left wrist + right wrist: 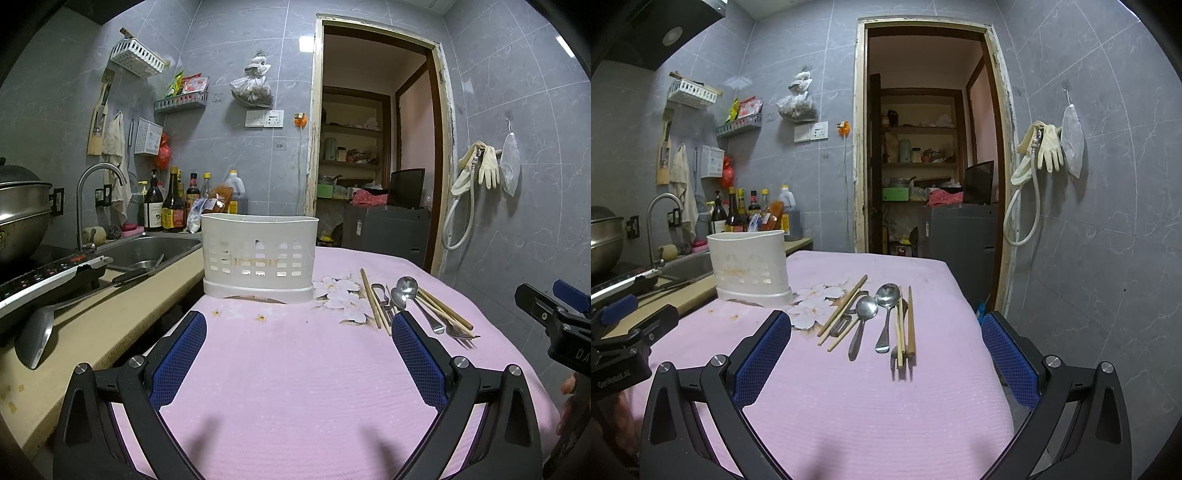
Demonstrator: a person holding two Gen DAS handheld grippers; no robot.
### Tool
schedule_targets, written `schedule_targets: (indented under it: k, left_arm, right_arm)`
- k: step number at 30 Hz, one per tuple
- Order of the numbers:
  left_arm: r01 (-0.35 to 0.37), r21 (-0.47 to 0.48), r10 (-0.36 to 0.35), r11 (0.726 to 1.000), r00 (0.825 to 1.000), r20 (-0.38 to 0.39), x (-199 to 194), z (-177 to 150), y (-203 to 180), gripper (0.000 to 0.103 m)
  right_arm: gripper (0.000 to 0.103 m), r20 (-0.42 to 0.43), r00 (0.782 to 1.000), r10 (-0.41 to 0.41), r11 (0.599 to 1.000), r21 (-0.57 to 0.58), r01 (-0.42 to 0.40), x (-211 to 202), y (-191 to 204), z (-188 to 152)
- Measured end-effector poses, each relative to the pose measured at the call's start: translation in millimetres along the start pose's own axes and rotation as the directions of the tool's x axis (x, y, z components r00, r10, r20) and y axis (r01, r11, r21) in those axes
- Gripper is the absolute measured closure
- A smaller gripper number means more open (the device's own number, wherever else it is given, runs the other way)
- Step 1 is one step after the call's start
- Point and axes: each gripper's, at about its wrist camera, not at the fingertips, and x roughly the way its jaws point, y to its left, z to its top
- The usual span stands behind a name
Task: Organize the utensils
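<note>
A white slotted utensil holder (258,258) (750,266) stands empty at the far left of the pink-clothed table (295,387) (849,406). To its right lies a loose pile: two metal spoons (886,295) (406,286), several wooden chopsticks (846,308) (371,299), a fork (897,356) and a peeler (839,326). My left gripper (299,321) hovers open over the cloth, short of the holder. My right gripper (886,319) is open too, just before the pile, holding nothing. Each gripper shows at the edge of the other's view (554,317) (628,325).
Left of the table runs a counter with a sink (147,251), a faucet (96,184), sauce bottles (170,206), an induction cooker (44,277) with a pot (22,206), and a ladle (37,339). The table's right edge (975,314) drops off near a tiled wall and an open doorway (923,147).
</note>
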Motion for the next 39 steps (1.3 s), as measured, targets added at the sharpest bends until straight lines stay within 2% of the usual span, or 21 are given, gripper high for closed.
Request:
schedule_targets:
  k: [39]
  left_arm:
    - [0.0,0.0,0.0,1.0,1.0,0.002,-2.4,-2.8,2.8,0.005]
  right_arm:
    - [0.0,-0.004,1.0,-0.005,1.0,0.003,0.005,1.0,1.2,0.4]
